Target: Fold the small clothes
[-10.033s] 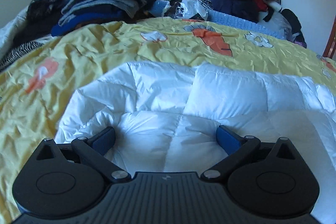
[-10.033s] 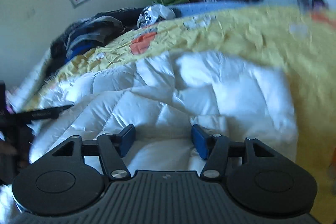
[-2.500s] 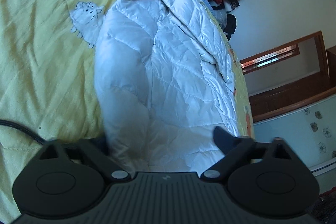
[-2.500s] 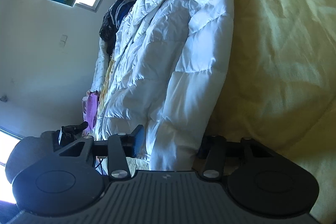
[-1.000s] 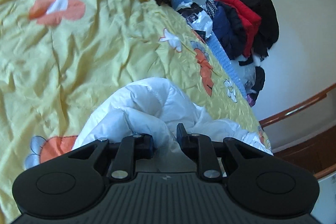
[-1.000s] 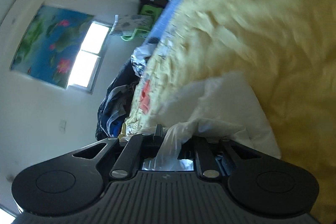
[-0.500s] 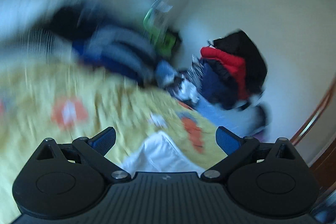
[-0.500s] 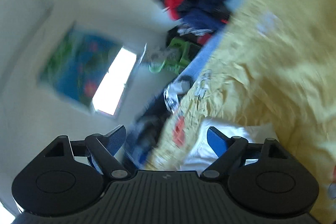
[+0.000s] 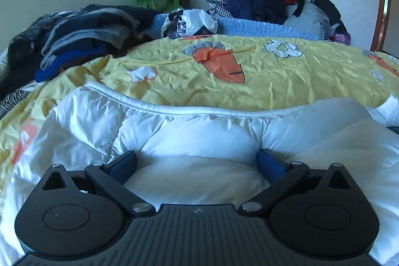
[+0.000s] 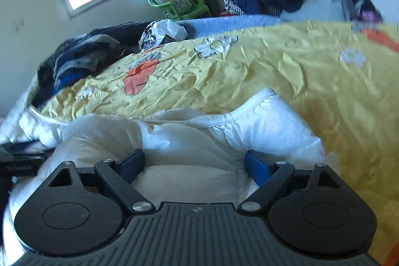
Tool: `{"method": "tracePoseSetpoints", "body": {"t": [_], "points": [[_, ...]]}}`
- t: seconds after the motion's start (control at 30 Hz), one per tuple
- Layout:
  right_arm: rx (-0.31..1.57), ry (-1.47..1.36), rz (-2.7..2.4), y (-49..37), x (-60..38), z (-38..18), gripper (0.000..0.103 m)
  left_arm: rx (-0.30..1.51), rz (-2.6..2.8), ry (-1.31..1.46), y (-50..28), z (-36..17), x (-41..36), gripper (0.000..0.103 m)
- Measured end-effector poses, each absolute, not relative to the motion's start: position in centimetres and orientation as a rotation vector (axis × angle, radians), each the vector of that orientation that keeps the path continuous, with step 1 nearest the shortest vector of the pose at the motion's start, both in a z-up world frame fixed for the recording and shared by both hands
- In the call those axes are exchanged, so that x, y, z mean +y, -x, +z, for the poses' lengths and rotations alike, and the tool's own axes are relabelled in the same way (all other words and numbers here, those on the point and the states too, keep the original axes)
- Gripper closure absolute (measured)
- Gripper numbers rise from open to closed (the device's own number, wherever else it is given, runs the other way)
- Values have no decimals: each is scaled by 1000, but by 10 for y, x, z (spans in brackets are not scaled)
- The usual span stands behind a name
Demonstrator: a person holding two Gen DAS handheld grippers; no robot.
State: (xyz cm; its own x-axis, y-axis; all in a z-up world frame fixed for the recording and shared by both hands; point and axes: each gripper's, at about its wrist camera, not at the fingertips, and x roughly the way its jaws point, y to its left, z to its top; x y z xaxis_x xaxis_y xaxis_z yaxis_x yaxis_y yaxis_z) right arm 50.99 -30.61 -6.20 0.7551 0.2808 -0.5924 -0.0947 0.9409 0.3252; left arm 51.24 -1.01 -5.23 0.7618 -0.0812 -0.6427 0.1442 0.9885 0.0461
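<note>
Both tongs let go since a second ago: left tongs (image 9: 197,162) wide, right tongs (image 10: 194,163) opening, empty; white puffer jacket (image 9: 204,138) folded on yellow bedspread (image 9: 274,81).

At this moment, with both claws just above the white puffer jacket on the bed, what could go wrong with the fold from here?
The white puffer jacket looks puffy and slick, so the fold may spring open: the left claw is open and the right claw is opening, pressing nothing. Its elastic hem lies curved, not straight, so edges may end misaligned. The crumpled yellow bedspread beneath could bunch or get pinched on the next grasp.
</note>
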Motion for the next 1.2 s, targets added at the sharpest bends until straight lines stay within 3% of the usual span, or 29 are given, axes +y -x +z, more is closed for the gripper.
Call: {"method": "tracePoseSetpoints", "body": {"t": [0.33,0.43,0.63,0.87,1.2], "points": [[667,-235,207,-511,-299,-73,5,692,-118,-59,-522,-71,-9,0],[642,-253,155,-495,-304,-60,13,633,-91,-72,-501,-56,0,0],[523,-363,248,-417,-324,-29,9,525,-96,-99,-426,-28,26,0],[633,-131,249,-398,-302,-51,6,586,-90,-170,-420,-59,28,0],[695,-208,246,-407,-309,-62,4,624,-77,-4,-428,-72,46,0]]}}
